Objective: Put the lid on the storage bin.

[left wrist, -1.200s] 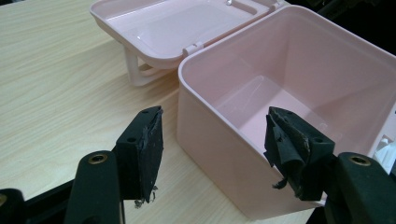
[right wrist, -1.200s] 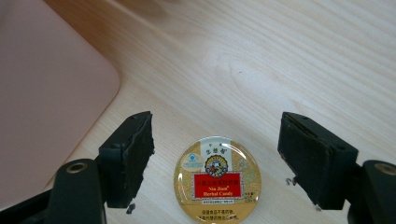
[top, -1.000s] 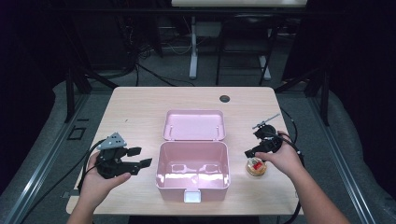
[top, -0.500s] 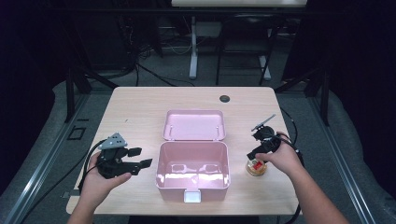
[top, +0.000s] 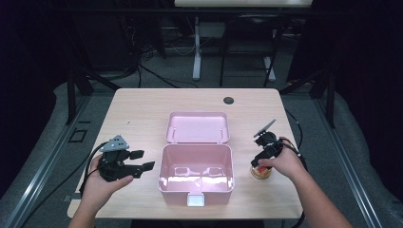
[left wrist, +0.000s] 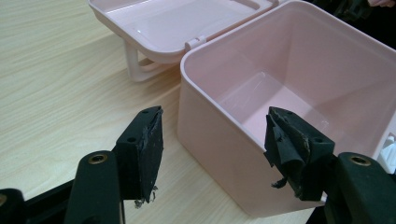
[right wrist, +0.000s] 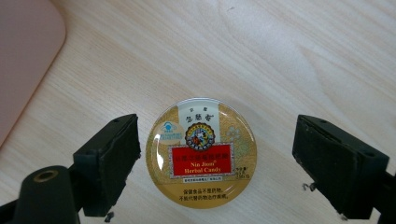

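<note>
An open pink box (top: 180,187) stands mid-table, its lid (top: 197,127) lying flat behind it. A round gold candy tin (top: 260,174) with a red label sits on the wood to the right of the box. My right gripper (top: 259,162) points down over the tin (right wrist: 201,151). Its jaws have just been opening and now stand wide on either side of the tin, pads clear of it. Left of the box, my left gripper (top: 142,160) is open and holds nothing. In the left gripper view its jaws (left wrist: 215,140) face the box's near corner (left wrist: 219,158).
The wooden table (top: 142,114) has a black round grommet (top: 229,100) near its back edge. A white latch (top: 196,200) sticks out from the box's front. Cables trail from both grippers off the table's sides. Desk legs and dark floor lie beyond.
My right hand has shifted slightly over the tin. The left hand, the box and the tin stay where they were.
</note>
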